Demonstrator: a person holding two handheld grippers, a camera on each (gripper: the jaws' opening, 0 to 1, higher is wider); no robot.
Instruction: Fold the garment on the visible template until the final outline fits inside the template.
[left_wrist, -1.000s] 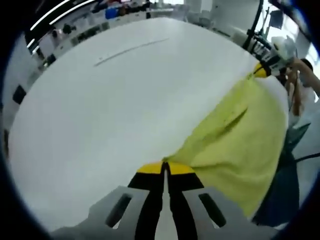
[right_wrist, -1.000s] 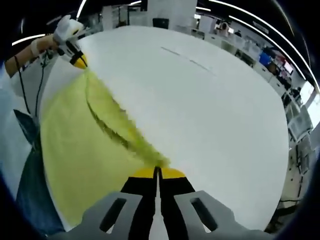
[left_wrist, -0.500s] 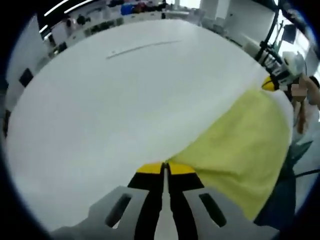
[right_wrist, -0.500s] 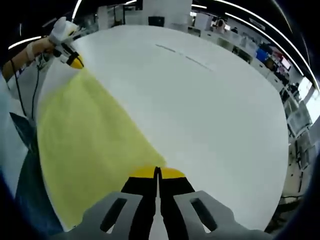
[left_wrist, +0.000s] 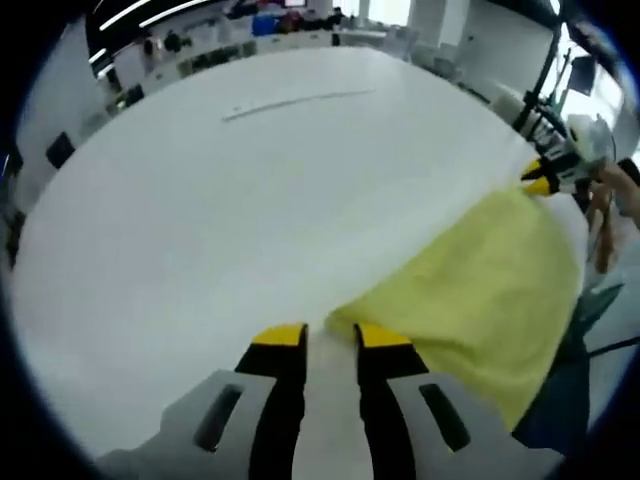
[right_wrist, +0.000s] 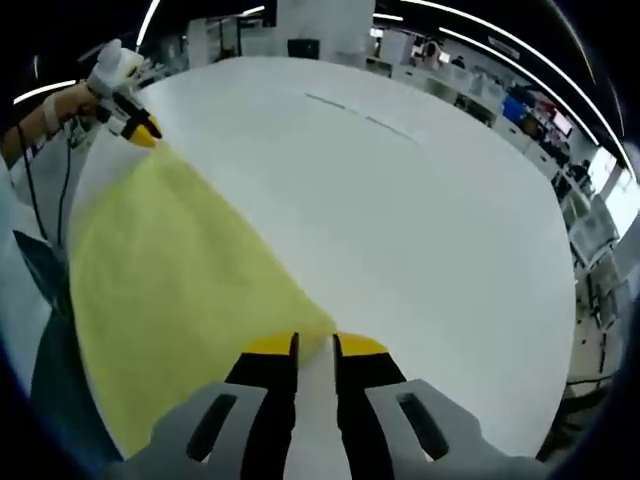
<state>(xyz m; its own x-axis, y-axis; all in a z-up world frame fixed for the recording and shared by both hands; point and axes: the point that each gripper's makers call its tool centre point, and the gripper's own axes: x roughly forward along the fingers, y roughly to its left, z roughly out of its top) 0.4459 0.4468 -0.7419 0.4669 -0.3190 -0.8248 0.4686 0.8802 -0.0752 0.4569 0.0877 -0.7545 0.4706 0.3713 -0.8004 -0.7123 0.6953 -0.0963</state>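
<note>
On the white table (left_wrist: 200, 230), seen from the left gripper view, a yellow-green garment (left_wrist: 480, 300) lies spread flat at the near edge, its surface smooth and its far border running straight from corner to corner. The left gripper (left_wrist: 330, 335) stands with jaws parted, a clear gap between the yellow tips; one garment corner lies just beside the right-hand tip, not pinched. At the far corner the right gripper (left_wrist: 540, 178) shows yellow tips at the cloth's edge, a gloved hand (left_wrist: 590, 140) behind it. A thin line (left_wrist: 300, 100) marks the table beyond.

From the right gripper view, the garment (right_wrist: 170, 270) widens toward the table edge. The right gripper (right_wrist: 315, 345) is slightly open, its tips at the cloth's corner, gripping nothing. The left gripper (right_wrist: 135, 130) sits at the opposite corner, held by a gloved hand (right_wrist: 110, 70). Desks and monitors (right_wrist: 520, 110) line the background.
</note>
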